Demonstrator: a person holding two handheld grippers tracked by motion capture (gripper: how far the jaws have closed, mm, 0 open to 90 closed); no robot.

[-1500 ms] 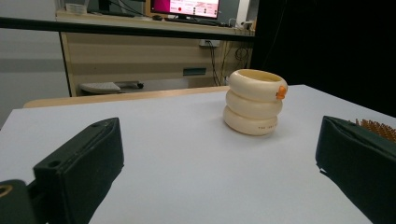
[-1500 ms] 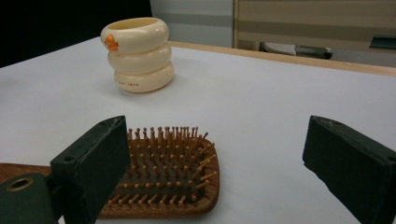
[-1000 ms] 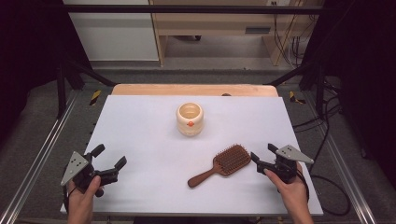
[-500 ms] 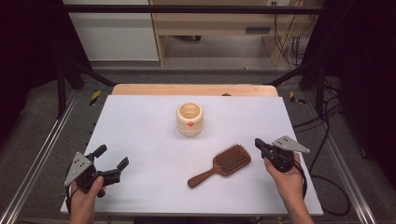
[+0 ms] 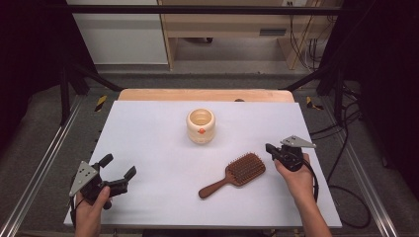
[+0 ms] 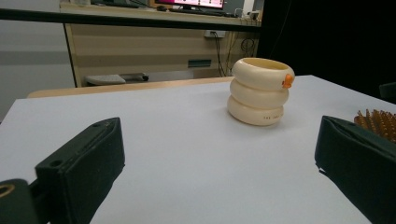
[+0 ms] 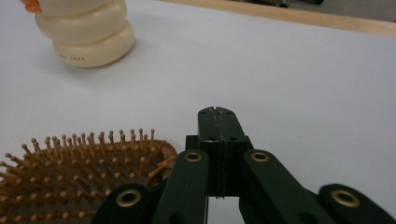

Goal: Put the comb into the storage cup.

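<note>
The right gripper [image 5: 271,148] has its jaws pressed together on nothing, having just closed; it sits just right of the hairbrush [image 5: 233,174], near the brush head's far edge. The brush lies bristles up, handle pointing near-left. The left gripper [image 5: 118,168], jaws wide apart, rests at the near-left of the table [image 5: 148,128]. A cream ringed cup [image 5: 200,125] stands farther back, mid-table.
</note>
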